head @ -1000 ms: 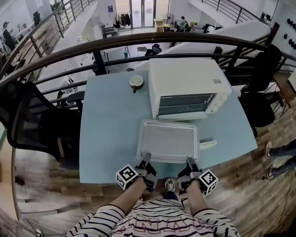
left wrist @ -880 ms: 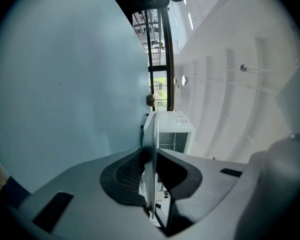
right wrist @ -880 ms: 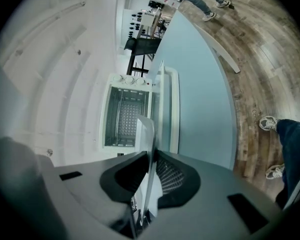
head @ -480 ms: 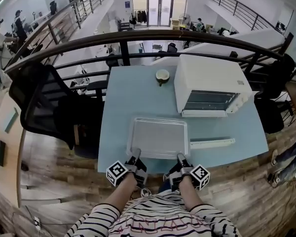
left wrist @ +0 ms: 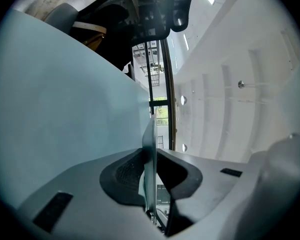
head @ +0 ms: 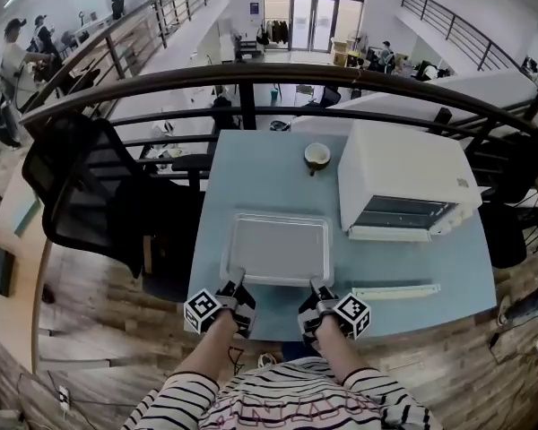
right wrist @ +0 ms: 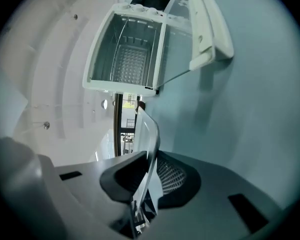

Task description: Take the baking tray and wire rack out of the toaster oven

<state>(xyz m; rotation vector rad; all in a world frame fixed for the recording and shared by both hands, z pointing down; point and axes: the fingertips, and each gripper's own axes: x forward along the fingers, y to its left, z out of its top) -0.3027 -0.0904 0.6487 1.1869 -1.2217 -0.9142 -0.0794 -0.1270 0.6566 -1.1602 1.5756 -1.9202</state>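
- The baking tray (head: 278, 247) is sitting outside the toaster oven (head: 403, 186), over the near part of the table (head: 251, 173) and to the left of the oven's open door (head: 390, 233).
- The head view is not showing whether the tray is resting on the table or being held just above it.
- The left gripper (head: 236, 280) is clamping the tray's near rim at its left end. In the left gripper view the jaws (left wrist: 150, 176) are standing narrow, with both pads pressing on the thin metal edge.
- The right gripper (head: 316, 287) is clamping the same rim at its right end. In the right gripper view the jaws (right wrist: 146, 179) are pinching the curled lip in the same way.
- The pads are covering the rim at both grip points.
- The right gripper view is looking into the oven cavity, where a wire grid (right wrist: 130, 64) is showing. Its exact level is hard to make out.
- A narrow white strip (head: 396, 290) is lying on the table just right of the right gripper.
- A small cup (head: 317, 156) is standing at the far side of the table, beside the oven.
- A black chair (head: 81, 195) is standing left of the table, and a dark railing (head: 251, 74) is crossing behind it.
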